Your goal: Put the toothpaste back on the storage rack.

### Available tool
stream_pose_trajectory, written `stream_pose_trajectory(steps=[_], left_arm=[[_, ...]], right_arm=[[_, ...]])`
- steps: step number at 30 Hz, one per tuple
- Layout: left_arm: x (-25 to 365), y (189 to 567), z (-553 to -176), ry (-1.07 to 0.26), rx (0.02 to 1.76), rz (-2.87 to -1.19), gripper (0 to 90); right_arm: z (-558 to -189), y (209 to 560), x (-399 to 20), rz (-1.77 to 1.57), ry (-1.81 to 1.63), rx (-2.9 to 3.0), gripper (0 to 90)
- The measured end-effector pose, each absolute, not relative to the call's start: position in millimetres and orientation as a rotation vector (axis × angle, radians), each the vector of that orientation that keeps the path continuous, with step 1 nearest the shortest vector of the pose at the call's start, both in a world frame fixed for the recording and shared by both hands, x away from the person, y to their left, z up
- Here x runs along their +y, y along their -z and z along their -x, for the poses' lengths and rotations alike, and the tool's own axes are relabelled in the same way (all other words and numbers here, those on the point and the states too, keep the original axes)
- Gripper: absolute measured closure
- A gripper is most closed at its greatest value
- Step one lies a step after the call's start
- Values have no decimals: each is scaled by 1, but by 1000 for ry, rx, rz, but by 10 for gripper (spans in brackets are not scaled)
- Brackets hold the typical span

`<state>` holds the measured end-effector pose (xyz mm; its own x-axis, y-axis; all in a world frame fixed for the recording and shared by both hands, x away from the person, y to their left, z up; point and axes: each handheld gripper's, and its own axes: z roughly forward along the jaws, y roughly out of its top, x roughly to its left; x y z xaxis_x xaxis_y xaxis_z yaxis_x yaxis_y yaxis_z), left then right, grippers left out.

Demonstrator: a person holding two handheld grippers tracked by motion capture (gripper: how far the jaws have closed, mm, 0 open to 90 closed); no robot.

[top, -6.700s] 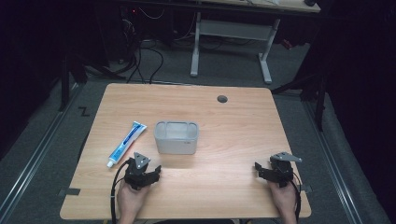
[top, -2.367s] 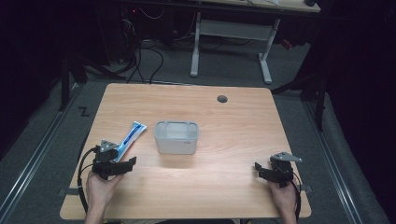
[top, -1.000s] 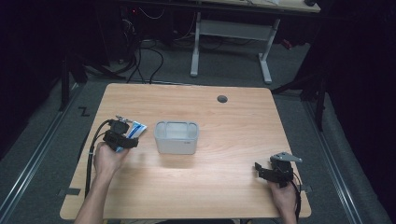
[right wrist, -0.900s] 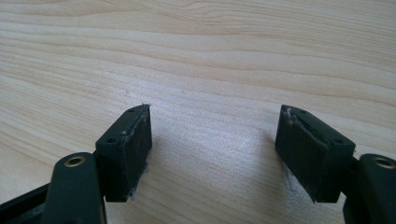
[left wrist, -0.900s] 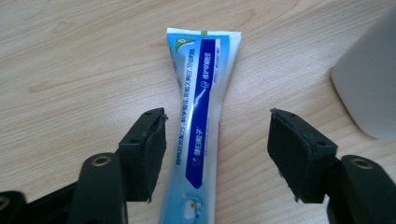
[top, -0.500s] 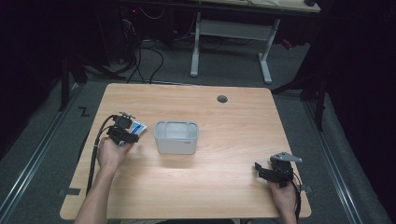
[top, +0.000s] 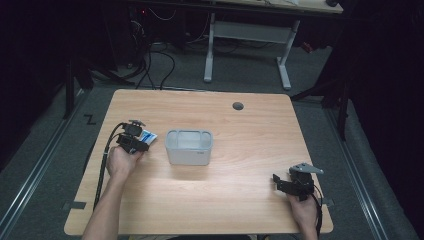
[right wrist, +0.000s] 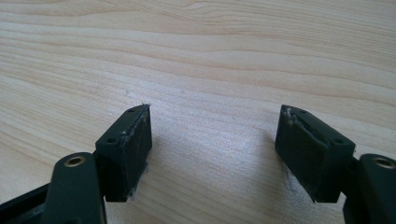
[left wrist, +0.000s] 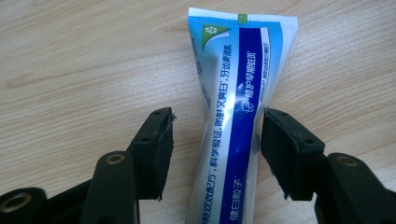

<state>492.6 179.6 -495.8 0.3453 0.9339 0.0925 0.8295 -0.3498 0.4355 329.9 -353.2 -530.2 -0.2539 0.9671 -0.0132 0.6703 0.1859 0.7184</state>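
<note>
Grasp step: left hand-held gripper [left wrist: 215, 154] closing around the toothpaste tube [left wrist: 233, 116] flat on the worktop [top: 250, 200], pads not yet pressing; next squeeze, lift toward the bin [top: 189, 146] just right; right hand-held gripper [right wrist: 215, 149] idle, released.

The surface [left wrist: 70, 56] is pale wood-grain laminate, smooth with a soft sheen. The toothpaste tube [left wrist: 233, 116], in the centre of the left gripper view, is glossy printed plastic, blue and white, creased toward its crimped end. The left claw [left wrist: 212, 149] has matt black pads; the right claw's [right wrist: 215, 154] look worn and frayed; the container [top: 189, 146] is frosted translucent plastic.
</note>
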Motion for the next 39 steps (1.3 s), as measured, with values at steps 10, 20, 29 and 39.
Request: stream_pose_trajectory(steps=[10,20,29,39], left_arm=[[177,502,-496,-441,1557,-2321,521],[173,500,-499,-437,1547,-2373,616],[174,492,-499,-420,1526,-2388,697],[174,482,-493,-409,1498,-2391,710]], right_arm=[[-330,530,-353,-1528,-835,1997,272],[-330,530,-353,-1529,-834,1996,273],[-330,530,-353,-1528,-834,1997,273],[-330,530,-353,-1528,-834,1998,273]])
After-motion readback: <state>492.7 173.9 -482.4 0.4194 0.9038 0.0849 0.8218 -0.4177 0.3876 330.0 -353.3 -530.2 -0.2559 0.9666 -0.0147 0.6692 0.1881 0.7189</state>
